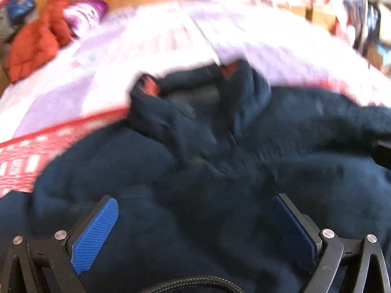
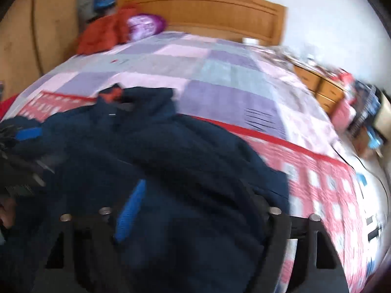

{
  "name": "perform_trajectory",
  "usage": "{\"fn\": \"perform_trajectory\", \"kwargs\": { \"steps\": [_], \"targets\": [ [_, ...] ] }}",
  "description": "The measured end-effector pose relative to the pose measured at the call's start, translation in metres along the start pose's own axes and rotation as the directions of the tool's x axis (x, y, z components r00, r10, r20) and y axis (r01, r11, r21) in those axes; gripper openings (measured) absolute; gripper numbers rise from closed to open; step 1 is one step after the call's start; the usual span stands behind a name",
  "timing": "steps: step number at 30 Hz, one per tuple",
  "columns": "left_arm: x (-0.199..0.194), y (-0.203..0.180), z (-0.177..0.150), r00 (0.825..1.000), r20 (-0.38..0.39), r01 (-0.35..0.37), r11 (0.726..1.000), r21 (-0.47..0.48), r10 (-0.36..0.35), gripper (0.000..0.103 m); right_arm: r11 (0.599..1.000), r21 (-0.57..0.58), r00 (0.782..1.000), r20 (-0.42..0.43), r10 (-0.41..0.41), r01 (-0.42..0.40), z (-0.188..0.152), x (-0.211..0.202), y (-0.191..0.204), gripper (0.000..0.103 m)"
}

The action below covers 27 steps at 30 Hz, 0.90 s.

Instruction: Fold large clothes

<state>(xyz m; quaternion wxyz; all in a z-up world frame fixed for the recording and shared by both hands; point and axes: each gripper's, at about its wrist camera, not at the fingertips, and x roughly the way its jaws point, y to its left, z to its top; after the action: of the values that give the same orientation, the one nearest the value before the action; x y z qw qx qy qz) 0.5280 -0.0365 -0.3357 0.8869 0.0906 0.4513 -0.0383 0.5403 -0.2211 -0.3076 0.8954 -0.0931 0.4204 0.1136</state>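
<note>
My dark blue jacket [image 1: 220, 146] lies crumpled on the bed's patchwork quilt [image 2: 220, 73]. My left gripper [image 1: 195, 219] is wide open above it. My right gripper [image 2: 195, 219] looks buried in jacket; I cannot tell its state

Home bedroom. Evidence: double bed [image 2: 220, 73] with a patchwork quilt in lilac, pink and grey squares, plus a red-and-white checked band [image 2: 317, 185] across the near end. Arched wooden headboard [image 2: 207, 7] against a plain white wall. Wooden wardrobe or door panel [image 2: 36, 36] to the left of the bed. Low wooden drawer unit [image 2: 320, 90] on the right side, its top crowded with blurred clutter. Personal stuff lying at the head end: orange-red padded jacket [image 2: 102, 34], purple printed pillow [image 2: 144, 25]. Dark navy fleece garment [image 2: 171, 158] spread on the quilt. Both views motion-blurred; small items unreadable.
</note>
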Motion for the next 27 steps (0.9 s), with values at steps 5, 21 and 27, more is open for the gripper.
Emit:
{"fn": "perform_trajectory", "kwargs": {
  "steps": [5,21,27],
  "targets": [
    [0.029,0.030,-0.016,0.999,-0.051,0.006,0.999,-0.049,-0.008,0.103,0.998,0.054,0.987,-0.159,0.032,-0.024,-0.022,0.049,-0.060,0.075],
    [-0.017,-0.038,-0.059,0.996,-0.001,0.089,0.991,0.101,-0.089,0.103,0.993,-0.112,0.997,-0.065,-0.041,0.033,-0.084,-0.017,0.001,0.045],
    [-0.020,-0.001,-0.058,0.998,-0.002,0.062,0.995,0.073,-0.062,0.103,0.944,0.284,0.979,-0.162,-0.124,0.167,-0.127,-0.028,-0.125,0.084]
  ]
}}
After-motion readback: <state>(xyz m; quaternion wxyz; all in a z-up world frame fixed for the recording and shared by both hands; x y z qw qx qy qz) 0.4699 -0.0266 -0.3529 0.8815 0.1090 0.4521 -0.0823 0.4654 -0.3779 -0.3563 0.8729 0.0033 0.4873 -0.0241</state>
